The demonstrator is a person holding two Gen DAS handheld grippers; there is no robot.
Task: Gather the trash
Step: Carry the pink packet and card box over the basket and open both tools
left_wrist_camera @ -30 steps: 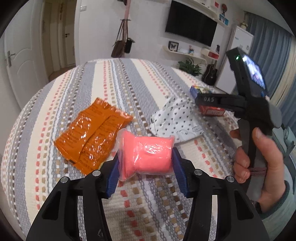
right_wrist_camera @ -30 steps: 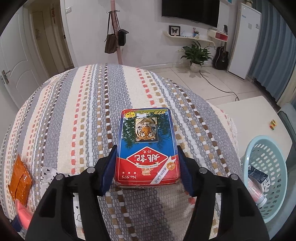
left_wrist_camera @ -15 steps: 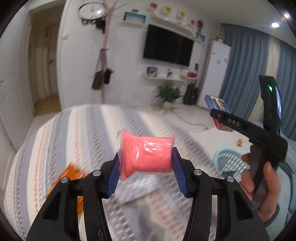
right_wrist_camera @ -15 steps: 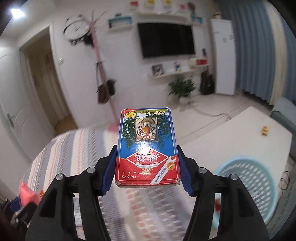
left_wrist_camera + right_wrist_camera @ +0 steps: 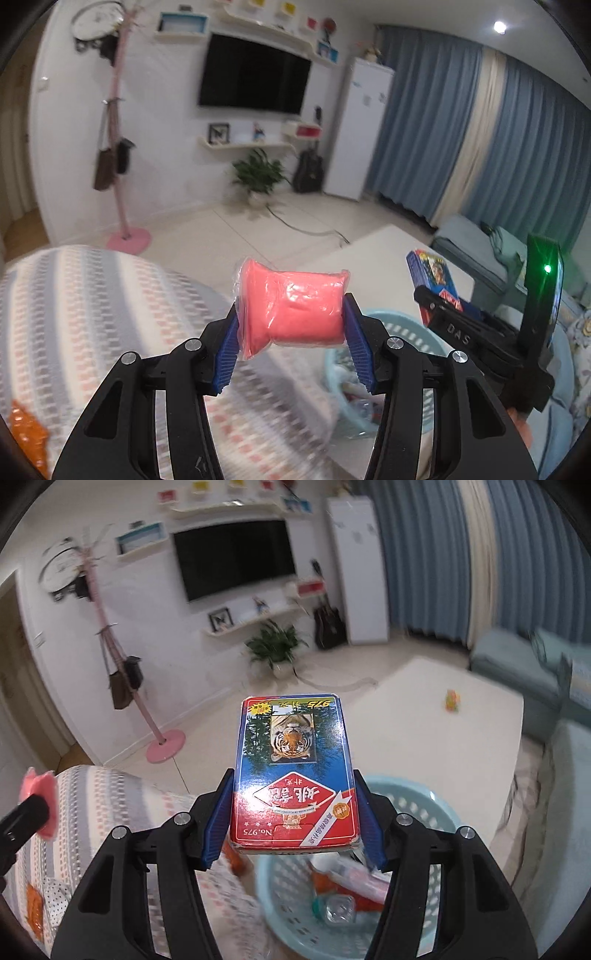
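Both tongs grip card box lengthwise, pointing forward

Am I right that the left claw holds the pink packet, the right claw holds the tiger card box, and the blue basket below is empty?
Not quite. The right wrist view shows the blue basket already holds trash, including a clear bottle. The rest stands: left claw grips the pink packet, right claw the tiger card box.
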